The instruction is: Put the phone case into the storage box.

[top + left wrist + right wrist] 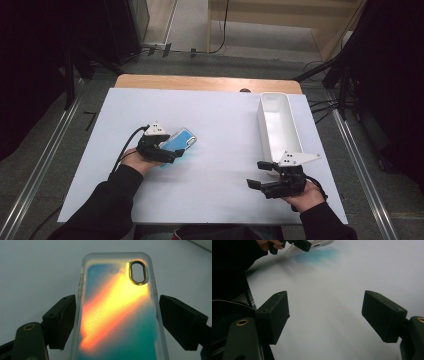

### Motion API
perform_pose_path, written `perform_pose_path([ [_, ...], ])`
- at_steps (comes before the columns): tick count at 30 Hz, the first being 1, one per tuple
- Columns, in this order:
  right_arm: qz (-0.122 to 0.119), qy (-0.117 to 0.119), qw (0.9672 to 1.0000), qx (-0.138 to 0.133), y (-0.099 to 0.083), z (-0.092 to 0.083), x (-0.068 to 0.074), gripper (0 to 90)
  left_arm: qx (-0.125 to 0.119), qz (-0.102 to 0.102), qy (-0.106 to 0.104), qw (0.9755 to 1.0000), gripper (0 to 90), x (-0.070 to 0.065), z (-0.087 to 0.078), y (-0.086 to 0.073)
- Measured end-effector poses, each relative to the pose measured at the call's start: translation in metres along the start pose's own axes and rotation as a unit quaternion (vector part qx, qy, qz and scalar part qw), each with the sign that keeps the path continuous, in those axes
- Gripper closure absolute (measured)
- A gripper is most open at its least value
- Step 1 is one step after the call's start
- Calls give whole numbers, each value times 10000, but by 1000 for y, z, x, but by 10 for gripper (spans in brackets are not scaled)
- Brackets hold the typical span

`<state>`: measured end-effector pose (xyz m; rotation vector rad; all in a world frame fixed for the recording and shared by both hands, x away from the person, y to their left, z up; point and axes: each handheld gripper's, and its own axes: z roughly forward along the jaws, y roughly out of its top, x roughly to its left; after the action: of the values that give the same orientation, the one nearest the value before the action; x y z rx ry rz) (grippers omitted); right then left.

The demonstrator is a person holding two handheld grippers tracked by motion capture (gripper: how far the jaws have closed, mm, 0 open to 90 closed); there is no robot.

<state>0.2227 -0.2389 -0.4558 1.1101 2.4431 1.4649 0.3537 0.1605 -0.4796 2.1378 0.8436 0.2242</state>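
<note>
— What's the left gripper (167, 150) up to?

— It's around the phone case (117, 310), the translucent one with the blue and orange shimmer. In the left gripper view the case lies between the two black jaws, camera cutout at the far end. The left pad looks right against the case's edge; on the right I see a thin gap, so I'd say the jaws straddle it without clamping. I can't swear the left side is touching.

— Where is the case on the table?

— On the white mat (220, 200), left of the middle, angled towards the far right. From above its far end pokes out beyond the gripper.

— And the right gripper (257, 175)?

— Spread wide with nothing between its jaws, resting near the front right of the mat, just by the near end of the long white tray (295, 130). The tray looks bare inside.

— So which step is this?

— The grasp, I'd judge: lined up, not yet closed. Next the left jaws need to close evenly on the long edges, then lift. My guess is the tray is where it's headed, well apart from the case.
</note>
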Motion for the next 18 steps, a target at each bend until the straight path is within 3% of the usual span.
perform_pose_path([
  [7, 19, -247, 9995, -179, 2, -2, -1, 172, -138, -115, -88, 9998, 166, -5, -7, 4],
  [9, 140, -204, 9995, -183, 3, -3, -2, 172, -199, -111, -105, 9997, 166, -8, -8, 5],
  [12, 184, -242, 9995, -66, 3, -2, -3, 173, -264, -107, -119, 9995, 166, -13, -10, 7],
  [18, 240, -232, 9994, -117, 5, -3, -3, 183, -360, -177, -153, 9991, 166, -23, -11, 10],
])
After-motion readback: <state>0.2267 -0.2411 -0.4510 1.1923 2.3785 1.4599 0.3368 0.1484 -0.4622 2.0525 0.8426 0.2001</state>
